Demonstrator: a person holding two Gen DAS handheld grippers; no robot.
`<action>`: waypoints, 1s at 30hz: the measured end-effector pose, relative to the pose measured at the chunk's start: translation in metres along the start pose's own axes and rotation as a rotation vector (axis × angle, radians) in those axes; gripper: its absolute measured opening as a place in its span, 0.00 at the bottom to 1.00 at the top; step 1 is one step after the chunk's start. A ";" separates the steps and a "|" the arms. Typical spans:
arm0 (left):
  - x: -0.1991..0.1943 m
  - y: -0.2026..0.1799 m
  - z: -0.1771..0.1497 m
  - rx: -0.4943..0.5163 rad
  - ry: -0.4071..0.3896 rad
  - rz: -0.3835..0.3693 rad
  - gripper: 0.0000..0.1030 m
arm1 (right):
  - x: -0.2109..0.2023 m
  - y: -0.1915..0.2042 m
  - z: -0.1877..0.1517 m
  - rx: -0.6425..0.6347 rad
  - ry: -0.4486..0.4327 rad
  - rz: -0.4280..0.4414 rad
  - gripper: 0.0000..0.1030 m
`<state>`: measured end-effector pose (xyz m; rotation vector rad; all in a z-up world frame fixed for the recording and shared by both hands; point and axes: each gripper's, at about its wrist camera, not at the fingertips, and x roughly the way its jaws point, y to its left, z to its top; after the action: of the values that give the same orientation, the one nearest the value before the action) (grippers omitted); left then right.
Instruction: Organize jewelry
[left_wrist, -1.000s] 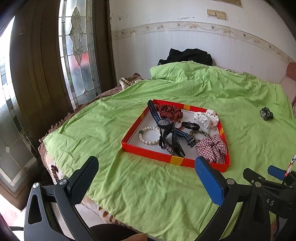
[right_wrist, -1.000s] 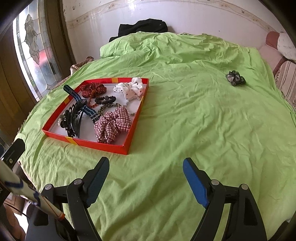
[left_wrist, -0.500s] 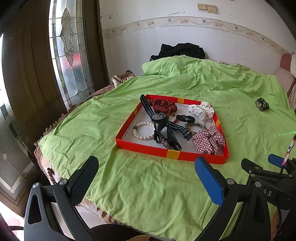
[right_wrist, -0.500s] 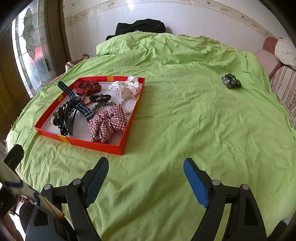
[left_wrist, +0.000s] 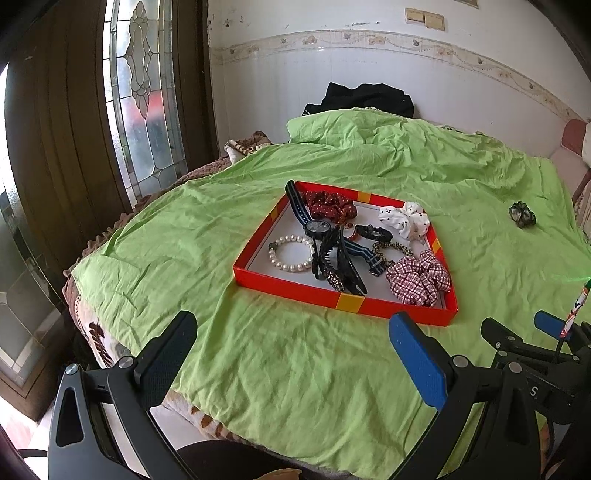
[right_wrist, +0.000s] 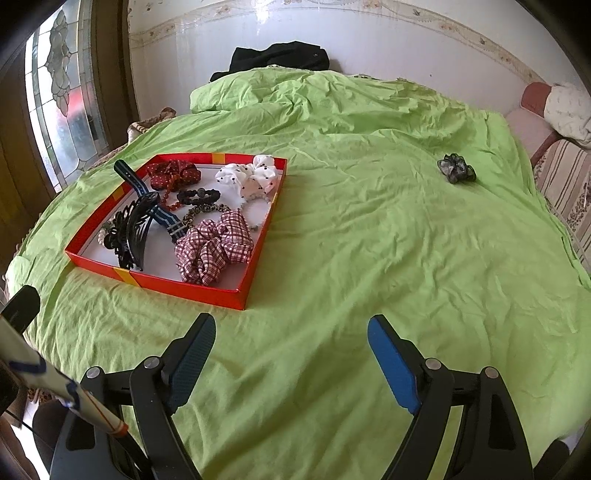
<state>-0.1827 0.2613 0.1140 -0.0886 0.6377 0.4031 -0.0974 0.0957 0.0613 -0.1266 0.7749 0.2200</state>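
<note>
My left claw (left_wrist: 291, 354) hangs released over the near edge of the bed's green sheet (left_wrist: 295, 369), its two fingers spread wide with nothing between them. My right claw (right_wrist: 291, 358) is likewise released and bare, its fingers wide apart above the same sheet, to the right of the other. Ahead of both sits the red tray (left_wrist: 295, 290), lying flat on the bed. Inside it, at the left, a pearl bracelet (left_wrist: 290, 254) rests on the white floor of the tray, just beside a black hair claw clip (left_wrist: 338, 258) that overlaps a wristwatch with a dark blue strap (left_wrist: 316, 227), whose strap end pokes over the tray's far left corner. A red dotted scrunchie (left_wrist: 330, 208) lies at the far side, a white dotted scrunchie (left_wrist: 404, 218) at the far right corner, and a red-and-white checked scrunchie (left_wrist: 419, 277) at the near right corner. Between them lie a small dark beaded band (left_wrist: 373, 232) and a speckled one (left_wrist: 391, 253). Well apart from the tray, far to the right on the sheet, sits a lone dark green scrunchie (right_wrist: 456, 169). A black garment (right_wrist: 280, 55) lies against the wall beyond the bed.
</note>
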 end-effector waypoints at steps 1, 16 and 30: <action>0.000 0.000 0.000 0.001 0.000 0.001 1.00 | -0.001 0.001 0.000 -0.003 -0.002 0.000 0.86; 0.006 -0.006 -0.004 0.026 0.014 -0.010 1.00 | 0.004 0.004 -0.003 -0.018 0.013 -0.006 0.86; 0.009 -0.013 -0.006 0.047 0.029 -0.029 1.00 | 0.004 0.007 -0.004 -0.022 0.008 -0.011 0.87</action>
<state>-0.1747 0.2512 0.1036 -0.0594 0.6734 0.3589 -0.0993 0.1020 0.0557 -0.1524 0.7794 0.2176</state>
